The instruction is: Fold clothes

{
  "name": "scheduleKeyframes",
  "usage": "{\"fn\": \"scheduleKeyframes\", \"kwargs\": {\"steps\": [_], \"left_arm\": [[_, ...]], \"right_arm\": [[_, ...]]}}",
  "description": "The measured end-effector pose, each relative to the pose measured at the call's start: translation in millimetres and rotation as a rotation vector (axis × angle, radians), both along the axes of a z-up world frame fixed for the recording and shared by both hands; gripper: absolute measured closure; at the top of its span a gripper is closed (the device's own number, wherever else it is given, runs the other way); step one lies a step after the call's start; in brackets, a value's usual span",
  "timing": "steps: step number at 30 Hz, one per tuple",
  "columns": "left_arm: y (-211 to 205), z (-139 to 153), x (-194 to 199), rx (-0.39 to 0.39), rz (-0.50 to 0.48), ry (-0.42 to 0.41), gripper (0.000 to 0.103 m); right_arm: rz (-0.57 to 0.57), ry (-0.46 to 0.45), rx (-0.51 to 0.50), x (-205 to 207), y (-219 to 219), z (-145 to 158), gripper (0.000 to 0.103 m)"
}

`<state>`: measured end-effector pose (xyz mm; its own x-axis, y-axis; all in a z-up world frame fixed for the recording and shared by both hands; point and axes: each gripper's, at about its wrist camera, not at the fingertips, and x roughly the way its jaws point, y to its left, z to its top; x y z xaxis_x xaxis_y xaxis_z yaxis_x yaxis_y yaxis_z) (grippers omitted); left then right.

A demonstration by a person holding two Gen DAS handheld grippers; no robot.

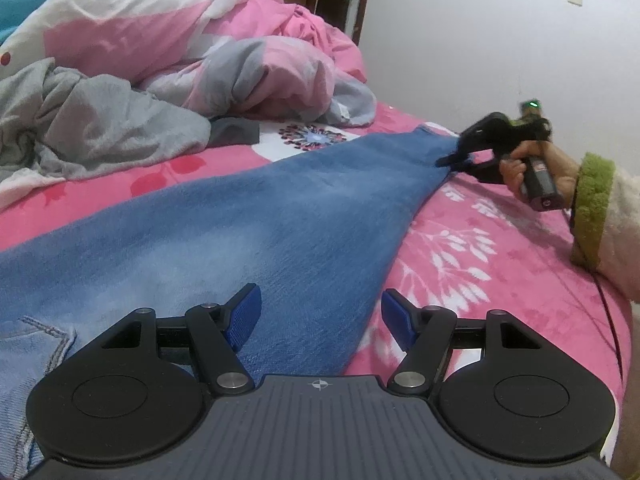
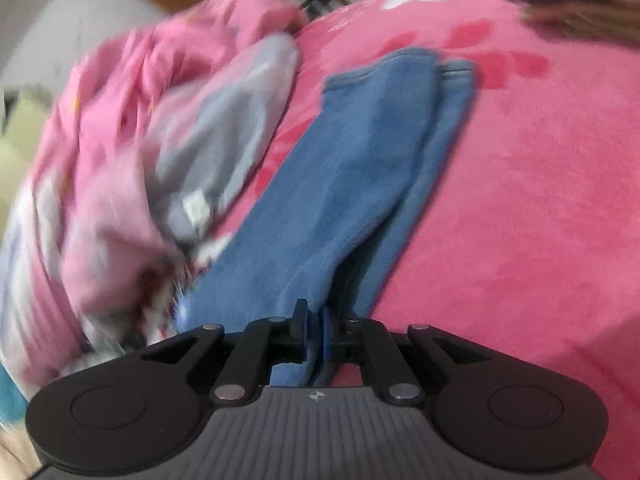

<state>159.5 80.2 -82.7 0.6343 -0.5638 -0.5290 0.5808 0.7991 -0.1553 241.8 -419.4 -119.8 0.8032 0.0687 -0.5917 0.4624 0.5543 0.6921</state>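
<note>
A pair of blue jeans lies across the pink bed, waist and pocket at the lower left, legs running to the far right. My left gripper is open, its blue pads apart just above the jeans' near edge, holding nothing. My right gripper is shut on the leg ends at the far right, held by a hand in a green-cuffed sleeve. In the right wrist view the right gripper is closed on the blue fabric, which stretches away in two layers.
A grey garment lies crumpled at the left. A pink and grey quilt is heaped at the back; it also shows in the right wrist view. The pink bedsheet reaches the white wall on the right.
</note>
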Motion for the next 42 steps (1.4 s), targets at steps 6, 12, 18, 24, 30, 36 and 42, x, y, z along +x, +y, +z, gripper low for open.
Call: {"fn": "scheduleKeyframes", "kwargs": {"steps": [6, 12, 18, 24, 30, 36, 42], "left_arm": [[0, -2, 3, -0.004, 0.001, 0.013, 0.036], [2, -4, 5, -0.022, -0.001, 0.028, 0.036], [2, -5, 7, -0.030, -0.005, 0.037, 0.036], [2, -6, 9, -0.037, -0.014, 0.042, 0.035], [6, -6, 11, -0.066, -0.016, 0.059, 0.035], [6, -6, 11, -0.071, -0.017, 0.063, 0.035], [5, -5, 11, -0.068, -0.019, 0.063, 0.035]], "right_arm": [[-0.223, -0.089, 0.109, -34, -66, -1, 0.088], [-0.238, -0.104, 0.105, -11, -102, 6, 0.082], [-0.259, -0.039, 0.070, 25, -121, -4, 0.077], [-0.257, -0.022, 0.096, 42, -134, -15, 0.080], [-0.222, -0.081, -0.136, 39, -118, 18, 0.102], [-0.207, -0.062, -0.225, 41, -111, 33, 0.102], [-0.218, -0.019, -0.246, 33, -113, 19, 0.103]]}}
